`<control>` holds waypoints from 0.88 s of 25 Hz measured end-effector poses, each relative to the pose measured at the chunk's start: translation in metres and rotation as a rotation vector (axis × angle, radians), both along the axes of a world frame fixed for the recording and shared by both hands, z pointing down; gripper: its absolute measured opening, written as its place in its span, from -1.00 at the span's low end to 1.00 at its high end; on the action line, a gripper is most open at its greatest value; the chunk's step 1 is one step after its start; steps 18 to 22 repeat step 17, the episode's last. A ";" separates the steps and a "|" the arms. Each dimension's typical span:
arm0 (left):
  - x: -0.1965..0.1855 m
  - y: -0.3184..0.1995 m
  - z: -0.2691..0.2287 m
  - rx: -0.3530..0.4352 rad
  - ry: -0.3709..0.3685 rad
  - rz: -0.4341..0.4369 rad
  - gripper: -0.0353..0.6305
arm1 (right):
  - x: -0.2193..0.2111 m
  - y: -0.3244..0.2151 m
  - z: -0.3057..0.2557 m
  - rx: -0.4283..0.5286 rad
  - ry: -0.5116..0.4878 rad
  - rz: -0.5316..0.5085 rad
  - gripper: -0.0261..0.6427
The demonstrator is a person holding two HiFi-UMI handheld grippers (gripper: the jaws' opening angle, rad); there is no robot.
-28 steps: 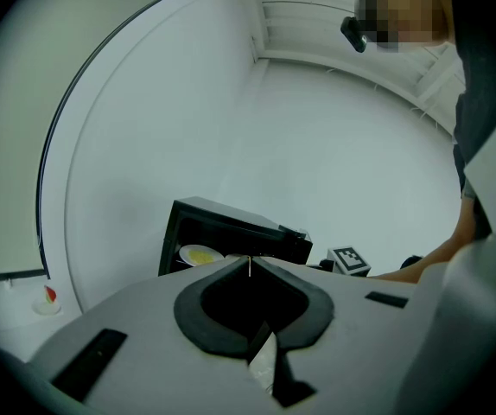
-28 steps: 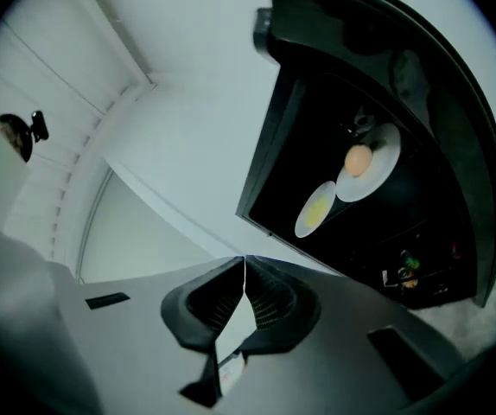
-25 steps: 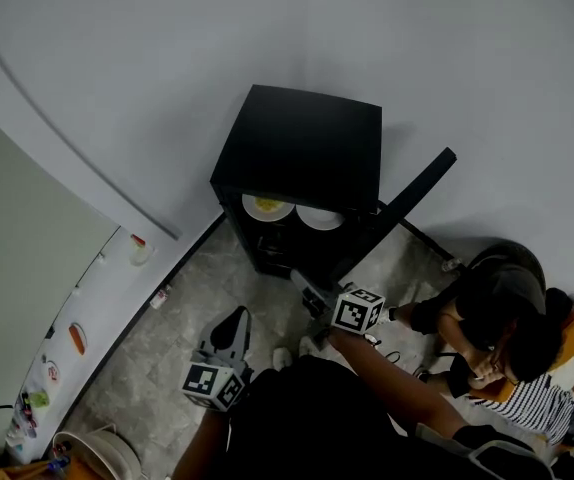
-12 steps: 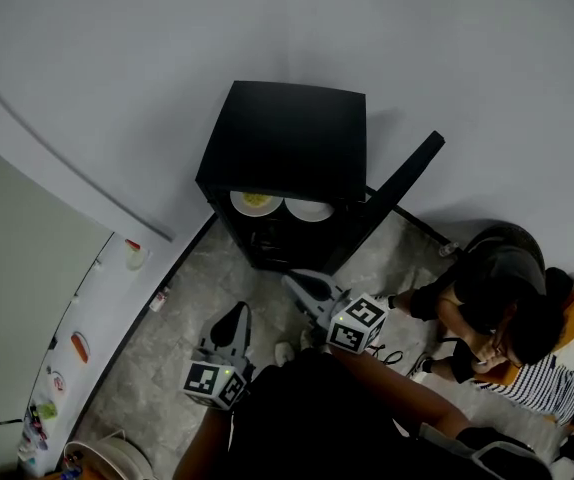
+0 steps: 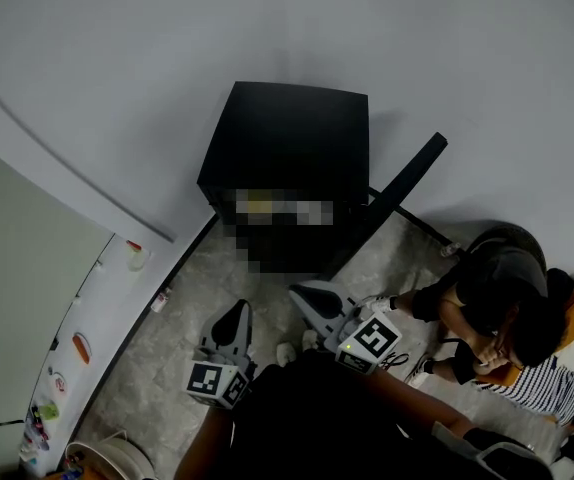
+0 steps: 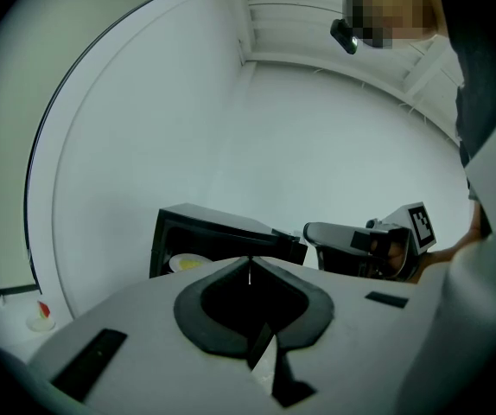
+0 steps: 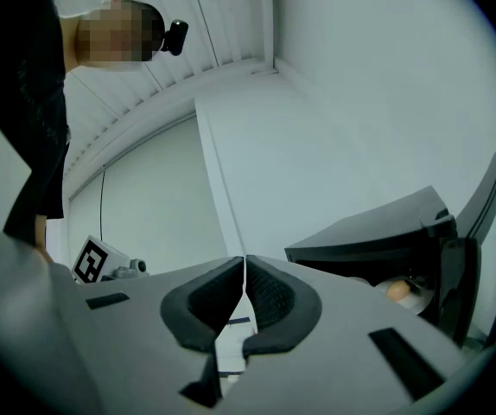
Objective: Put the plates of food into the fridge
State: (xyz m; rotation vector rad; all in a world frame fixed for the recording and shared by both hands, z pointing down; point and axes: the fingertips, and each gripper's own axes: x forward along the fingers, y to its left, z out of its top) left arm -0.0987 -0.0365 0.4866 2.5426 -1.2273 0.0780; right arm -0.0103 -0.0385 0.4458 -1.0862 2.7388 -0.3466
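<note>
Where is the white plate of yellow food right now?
In the left gripper view, the white plate of yellow food sits inside the open black mini fridge, at the left of its opening.

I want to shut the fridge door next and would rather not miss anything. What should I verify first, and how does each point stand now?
1. Food inside: the plate with yellow food and the second plate sit on a shelf in the fridge: ok.
2. Left gripper free: jaws together, nothing between them: ok.
3. Right gripper free: jaws together, nothing between them: ok.
4. Fridge door shut: it stands wide open: not ok.
5. Plates clear of the door line: their front edges are not shown plainly: cannot tell.
6. Room round the door: a seated person is close beside it: not ok.
</note>
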 end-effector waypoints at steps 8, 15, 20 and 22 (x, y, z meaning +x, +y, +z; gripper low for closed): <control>0.005 -0.009 -0.008 0.029 -0.013 0.017 -0.82 | 0.005 0.009 -0.010 0.057 0.029 0.006 -0.83; 0.015 -0.010 -0.014 0.078 -0.030 0.055 -0.82 | 0.019 0.003 0.005 0.047 0.054 0.041 -0.83; 0.018 -0.010 -0.012 0.077 -0.034 0.067 -0.82 | 0.022 0.001 0.012 0.036 0.064 0.046 -0.83; 0.018 -0.010 -0.012 0.077 -0.034 0.067 -0.82 | 0.022 0.001 0.012 0.036 0.064 0.046 -0.83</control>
